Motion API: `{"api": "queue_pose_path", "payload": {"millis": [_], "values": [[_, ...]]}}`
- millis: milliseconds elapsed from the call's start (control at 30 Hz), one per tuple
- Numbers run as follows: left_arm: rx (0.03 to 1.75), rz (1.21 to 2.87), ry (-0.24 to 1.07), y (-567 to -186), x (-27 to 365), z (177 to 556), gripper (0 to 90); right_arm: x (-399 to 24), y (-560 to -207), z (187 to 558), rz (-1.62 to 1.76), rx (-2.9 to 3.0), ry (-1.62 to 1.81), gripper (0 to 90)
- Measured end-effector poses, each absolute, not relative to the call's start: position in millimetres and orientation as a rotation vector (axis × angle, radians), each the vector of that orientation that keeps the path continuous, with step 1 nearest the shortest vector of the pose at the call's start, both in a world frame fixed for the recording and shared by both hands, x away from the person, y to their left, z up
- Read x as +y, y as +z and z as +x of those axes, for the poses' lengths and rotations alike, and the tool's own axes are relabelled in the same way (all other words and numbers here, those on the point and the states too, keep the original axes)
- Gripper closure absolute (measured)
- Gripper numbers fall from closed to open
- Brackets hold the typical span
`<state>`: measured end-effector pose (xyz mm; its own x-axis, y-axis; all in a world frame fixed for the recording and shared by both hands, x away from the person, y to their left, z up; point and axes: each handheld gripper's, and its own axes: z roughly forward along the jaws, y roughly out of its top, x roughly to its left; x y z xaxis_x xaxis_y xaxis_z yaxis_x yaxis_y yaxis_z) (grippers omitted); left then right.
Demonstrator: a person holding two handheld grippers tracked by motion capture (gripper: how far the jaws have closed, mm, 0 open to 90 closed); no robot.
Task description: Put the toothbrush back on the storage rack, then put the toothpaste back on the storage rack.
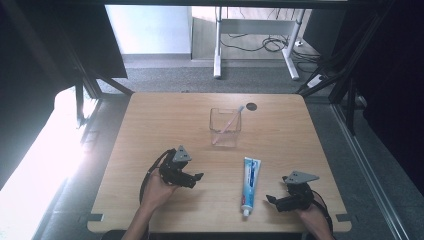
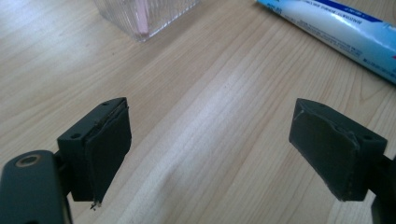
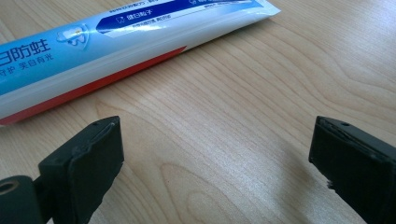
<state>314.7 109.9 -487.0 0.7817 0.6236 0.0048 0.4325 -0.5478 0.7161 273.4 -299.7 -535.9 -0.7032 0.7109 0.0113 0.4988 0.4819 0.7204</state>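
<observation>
- The toothpaste tube [image 1: 250, 183] lies flat on the wooden tabletop [image 1: 165, 120], between the two grippers and nearer the right one.
- Its long axis runs from near to far: the cap end points toward the person's edge of the tabletop, the flat crimped end toward the clear cup [image 1: 225, 127].
- The right gripper [image 1: 274, 201] sits just beside the tube's cap end, its jaws spread wide with nothing between them.
- The left gripper [image 1: 196, 179] rests well apart from the tube, jaws also wide and empty, aimed at the bare wood.
- The right gripper view shows the tube [image 3: 116, 44] close up: a blue and white body with a red stripe and Chinese print, partly readable as "防蛀".
- In the left gripper view the cup's ribbed wall [image 2: 144, 16] shows, with something pink inside.
- The high view shows a pale toothbrush [image 1: 231, 121] leaning in the cup.
</observation>
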Motion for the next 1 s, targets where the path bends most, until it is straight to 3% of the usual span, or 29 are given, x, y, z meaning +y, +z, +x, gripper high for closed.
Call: {"api": "queue_pose_path", "payload": {"millis": [1000], "values": [[0.772,2.285,0.358,-523.6,112.0,289.1,13.2,-298.8,-535.1,273.1,1.029,2.454,1.007,0.5]]}}
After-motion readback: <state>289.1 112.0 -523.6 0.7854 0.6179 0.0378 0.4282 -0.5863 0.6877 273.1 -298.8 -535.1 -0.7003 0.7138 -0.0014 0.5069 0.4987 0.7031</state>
